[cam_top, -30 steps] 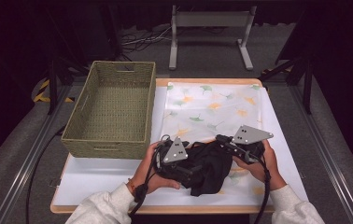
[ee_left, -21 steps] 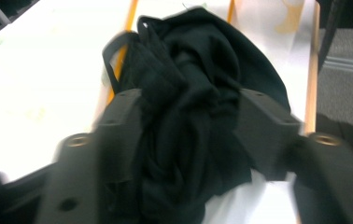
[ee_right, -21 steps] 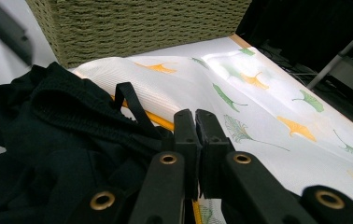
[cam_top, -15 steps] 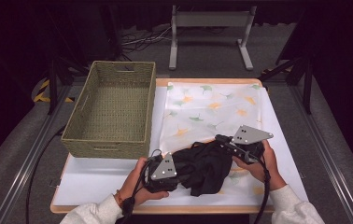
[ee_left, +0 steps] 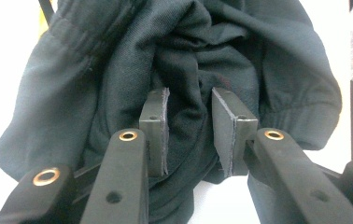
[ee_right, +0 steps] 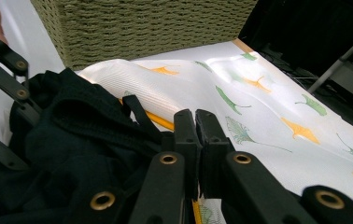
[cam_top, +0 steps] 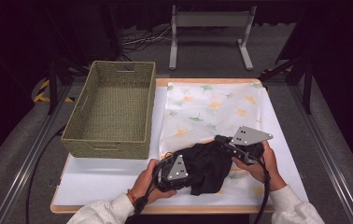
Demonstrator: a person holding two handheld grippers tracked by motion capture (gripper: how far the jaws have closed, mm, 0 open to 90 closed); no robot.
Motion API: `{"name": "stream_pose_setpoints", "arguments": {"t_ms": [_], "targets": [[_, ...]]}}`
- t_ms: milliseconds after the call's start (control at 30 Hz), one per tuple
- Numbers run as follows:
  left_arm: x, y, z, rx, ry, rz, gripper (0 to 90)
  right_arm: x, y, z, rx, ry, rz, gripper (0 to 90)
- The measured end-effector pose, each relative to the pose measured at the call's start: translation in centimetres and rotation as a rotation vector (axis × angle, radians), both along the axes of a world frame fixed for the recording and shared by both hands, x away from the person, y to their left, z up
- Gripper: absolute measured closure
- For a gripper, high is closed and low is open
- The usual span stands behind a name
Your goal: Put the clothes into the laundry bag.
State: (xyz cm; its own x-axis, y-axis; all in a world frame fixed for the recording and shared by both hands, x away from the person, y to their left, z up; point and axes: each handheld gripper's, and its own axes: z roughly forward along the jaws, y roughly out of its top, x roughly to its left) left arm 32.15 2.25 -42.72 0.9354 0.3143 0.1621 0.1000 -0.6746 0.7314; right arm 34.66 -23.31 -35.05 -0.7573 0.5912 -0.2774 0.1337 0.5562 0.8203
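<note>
A crumpled black garment (cam_top: 207,168) lies on a leaf-printed white cloth (cam_top: 207,107) near the table's front edge. My left gripper (cam_top: 189,171) is at the garment's left side. In the left gripper view its jaws have just been closing, and the pads (ee_left: 158,126) now pinch a fold of the black garment (ee_left: 118,70) between them, so my left gripper (ee_left: 189,100) is shut on it. My right gripper (cam_top: 219,140) is at the garment's upper right corner. In the right gripper view the jaws of my right gripper (ee_right: 195,116) stand together where the garment's (ee_right: 72,140) hem runs into them.
A woven green basket (cam_top: 114,144) stands at the left of the white table top (cam_top: 104,182), with nothing in it. In the right gripper view the basket (ee_right: 142,28) is close behind the garment. A metal stand (cam_top: 209,18) is beyond the table's far edge.
My left gripper has come down and toward the table's near edge, from the top of the garment to its left side, and closed on a fold. The right gripper has stayed put.
</note>
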Motion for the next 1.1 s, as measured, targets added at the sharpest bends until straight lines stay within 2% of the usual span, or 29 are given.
{"name": "stream_pose_setpoints", "arguments": {"t_ms": [67, 100, 233, 600, 1100], "targets": [[0.1, -0.2, -0.1, 0.002, 0.002, 0.004, 69.0, 0.0, 0.1, 0.0, -0.001, 0.0, 0.0, 88.2], [0.3, -0.6, -0.2, 0.013, -0.013, 0.015, 70.0, 0.0, 0.1, 0.0, -0.004, -0.002, 0.001, 88.2], [0.8, -1.2, -0.3, 0.01, -0.021, 0.026, 70.5, 0.0, 0.1, 0.0, -0.004, -0.002, 0.001, 88.2], [2.0, -2.3, -0.6, -0.017, -0.007, 0.051, 71.9, -0.1, 0.1, 0.0, -0.007, -0.003, 0.002, 88.2], [3.0, -3.7, -0.3, 0.007, -0.015, 0.083, 80.7, -0.1, 0.1, 0.0, -0.006, -0.003, 0.006, 88.2]]}}
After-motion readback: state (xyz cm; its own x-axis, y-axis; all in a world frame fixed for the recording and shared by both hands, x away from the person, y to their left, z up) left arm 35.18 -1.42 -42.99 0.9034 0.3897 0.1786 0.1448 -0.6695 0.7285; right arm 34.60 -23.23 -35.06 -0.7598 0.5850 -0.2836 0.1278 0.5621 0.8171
